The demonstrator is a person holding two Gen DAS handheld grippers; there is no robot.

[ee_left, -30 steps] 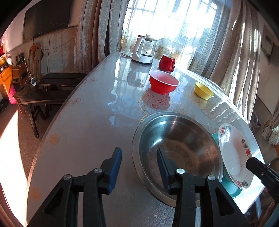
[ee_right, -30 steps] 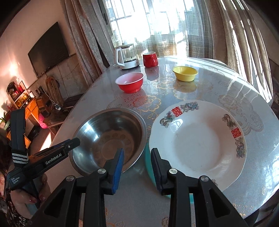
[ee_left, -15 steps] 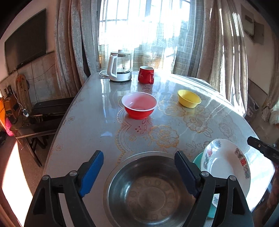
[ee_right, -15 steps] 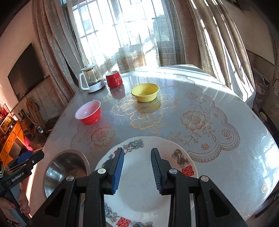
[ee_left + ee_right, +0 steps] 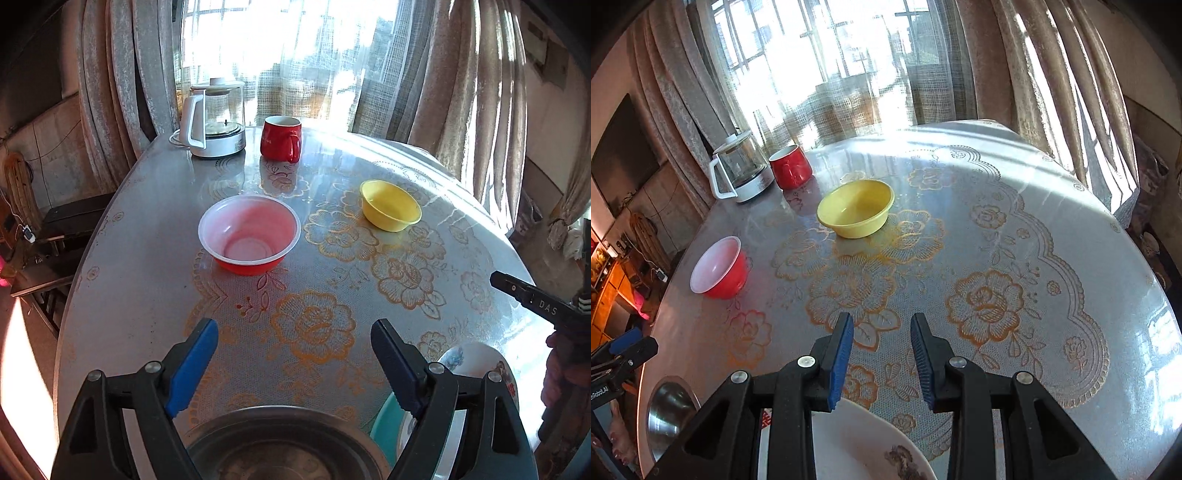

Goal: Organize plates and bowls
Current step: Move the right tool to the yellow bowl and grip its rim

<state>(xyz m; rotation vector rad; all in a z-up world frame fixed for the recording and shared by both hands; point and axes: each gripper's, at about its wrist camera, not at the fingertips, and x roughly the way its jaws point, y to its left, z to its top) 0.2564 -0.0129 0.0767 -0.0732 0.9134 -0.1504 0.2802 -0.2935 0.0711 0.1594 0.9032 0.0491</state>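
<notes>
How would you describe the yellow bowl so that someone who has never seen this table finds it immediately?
Start at the window end of the flowered table, where a glass kettle and a red mug stand side by side. Coming nearer from the mug, the yellow bowl sits alone, apart from everything. It is yellow inside and out, whereas the red bowl is white inside.

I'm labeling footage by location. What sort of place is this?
Most likely a home dining room: a table under a floral cover, a glass kettle and red mug, curtained window behind.
</notes>
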